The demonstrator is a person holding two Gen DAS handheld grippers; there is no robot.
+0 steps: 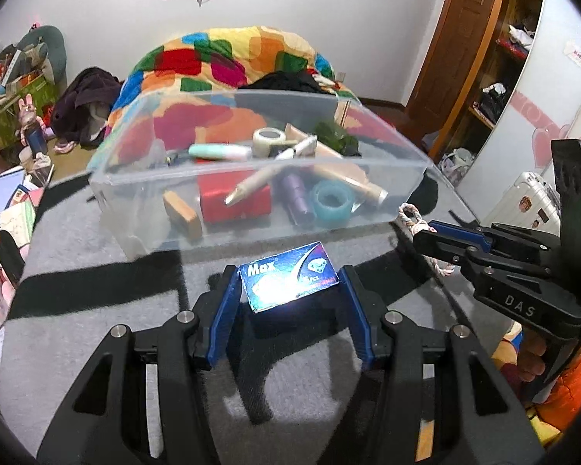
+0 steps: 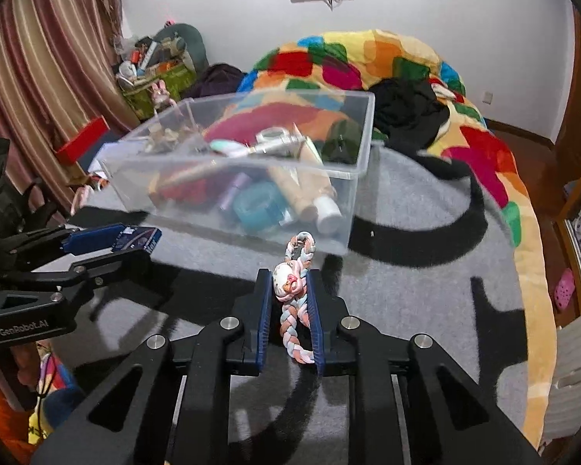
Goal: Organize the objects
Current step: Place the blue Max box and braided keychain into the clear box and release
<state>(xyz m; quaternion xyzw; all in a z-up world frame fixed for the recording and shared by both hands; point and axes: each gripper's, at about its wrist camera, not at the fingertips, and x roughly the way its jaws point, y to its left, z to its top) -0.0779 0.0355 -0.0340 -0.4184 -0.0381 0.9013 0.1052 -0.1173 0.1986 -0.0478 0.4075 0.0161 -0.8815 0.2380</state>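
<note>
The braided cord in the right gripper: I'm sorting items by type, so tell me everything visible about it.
The braided cord is a soft plait of pastel pink, blue and white strands, folded into a loop, with a cream bead-like charm fastened near its middle. The right gripper is shut on it at the charm, holding it above the grey blanket; its looped end points toward the clear bin.

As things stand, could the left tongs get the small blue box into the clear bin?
Probably yes. The left tongs hold the blue box just in front of the clear bin, whose top is open, and nothing stands between them; the right tongs are off to the side.
</note>
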